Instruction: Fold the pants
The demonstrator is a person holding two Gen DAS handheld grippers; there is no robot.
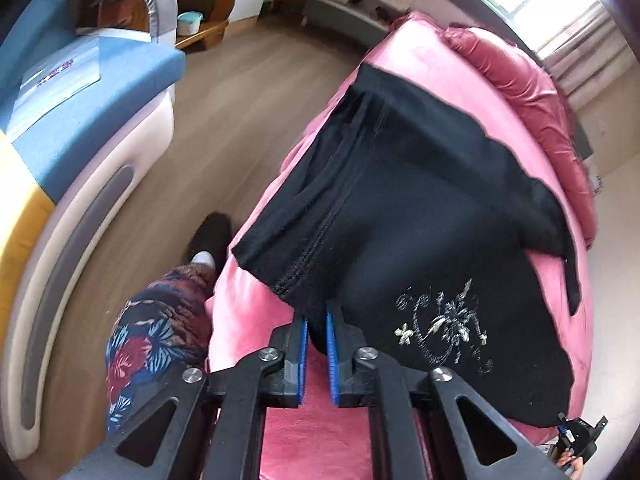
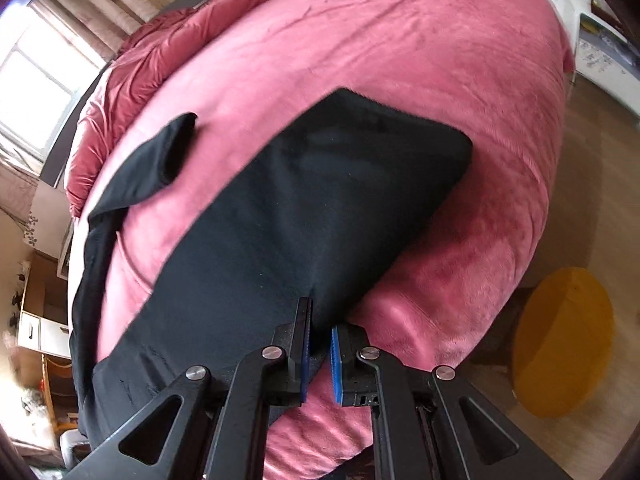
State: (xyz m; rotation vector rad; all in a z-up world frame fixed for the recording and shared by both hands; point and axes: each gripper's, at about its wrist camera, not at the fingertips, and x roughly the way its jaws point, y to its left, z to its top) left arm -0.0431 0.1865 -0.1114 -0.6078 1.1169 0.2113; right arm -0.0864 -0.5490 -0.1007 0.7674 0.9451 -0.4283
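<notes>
Now we have both grippers clamped on the near edge of the black pants, left gripper and right gripper alike; on the pink bed cover their length runs away from us toward twelve o'clock.

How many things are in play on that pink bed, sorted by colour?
Black: 3, the pants, the left gripper and the right gripper, each pinching the pants' fabric.
Pink: 1, the bed cover.
Dark red: 1, the bunched quilt at the far end.
Total: 5
</notes>
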